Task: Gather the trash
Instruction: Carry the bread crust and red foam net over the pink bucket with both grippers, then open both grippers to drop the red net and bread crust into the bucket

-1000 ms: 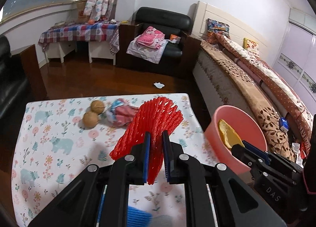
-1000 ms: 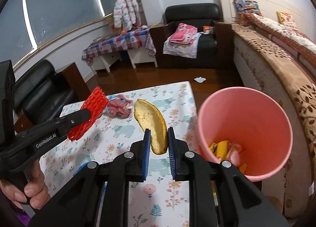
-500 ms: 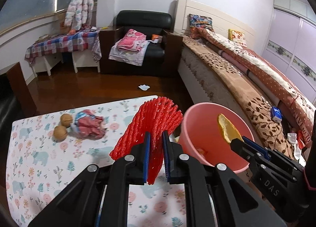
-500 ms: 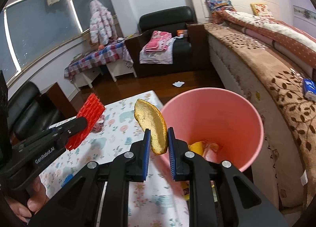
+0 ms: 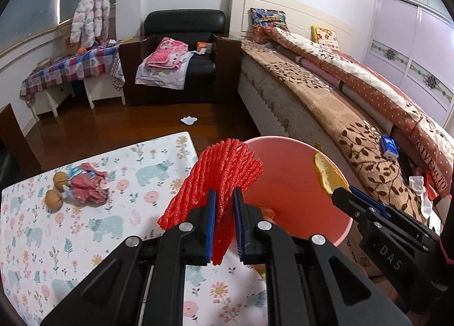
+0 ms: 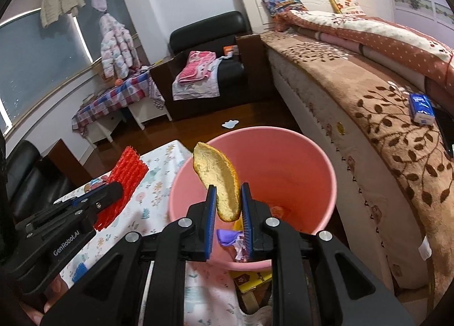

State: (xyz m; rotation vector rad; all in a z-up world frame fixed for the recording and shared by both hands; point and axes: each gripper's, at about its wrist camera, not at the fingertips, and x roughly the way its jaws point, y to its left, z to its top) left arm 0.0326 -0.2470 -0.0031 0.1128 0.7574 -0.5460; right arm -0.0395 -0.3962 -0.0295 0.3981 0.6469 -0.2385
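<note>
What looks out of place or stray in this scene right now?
A small white scrap lies alone on the wooden floor, away from the pink bin. On the table, a crumpled red wrapper and two walnuts remain uncollected. Nothing looks spilled or damaged.

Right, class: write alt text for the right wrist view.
The right gripper holds a yellow fruit peel over a pink bin. At left, the left gripper holds red foam netting above a floral tablecloth.
</note>
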